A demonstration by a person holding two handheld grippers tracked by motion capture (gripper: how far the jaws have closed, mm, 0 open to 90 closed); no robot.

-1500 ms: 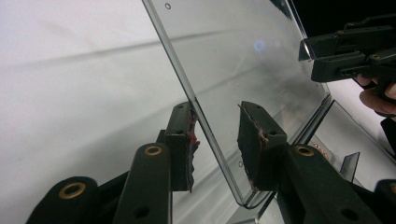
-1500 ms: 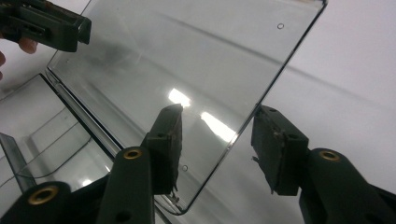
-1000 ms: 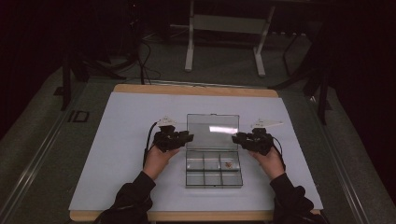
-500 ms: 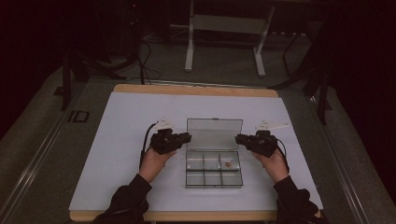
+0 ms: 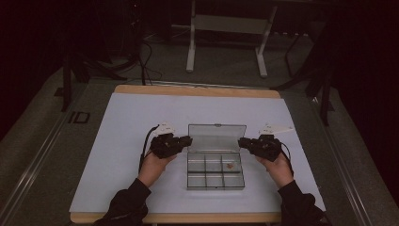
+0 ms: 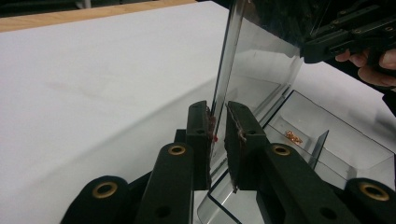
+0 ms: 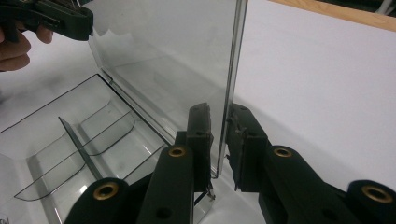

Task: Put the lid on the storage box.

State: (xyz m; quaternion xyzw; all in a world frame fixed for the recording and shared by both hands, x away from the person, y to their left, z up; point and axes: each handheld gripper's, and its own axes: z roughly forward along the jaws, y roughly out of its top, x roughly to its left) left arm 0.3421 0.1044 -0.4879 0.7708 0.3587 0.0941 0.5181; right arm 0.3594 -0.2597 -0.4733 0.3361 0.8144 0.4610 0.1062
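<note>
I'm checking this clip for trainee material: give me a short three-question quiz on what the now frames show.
1. True or false: the clear lid of the compartment box stands open.
2. What does each gripper straddle? A) a divider B) a side edge of the lid C) the table
3. Which compartment holds the small coppery bits?

Key
1. True.
2. B: the left gripper and right gripper each have jaws either side of a lid edge.
3. The far row's right one.
</note>
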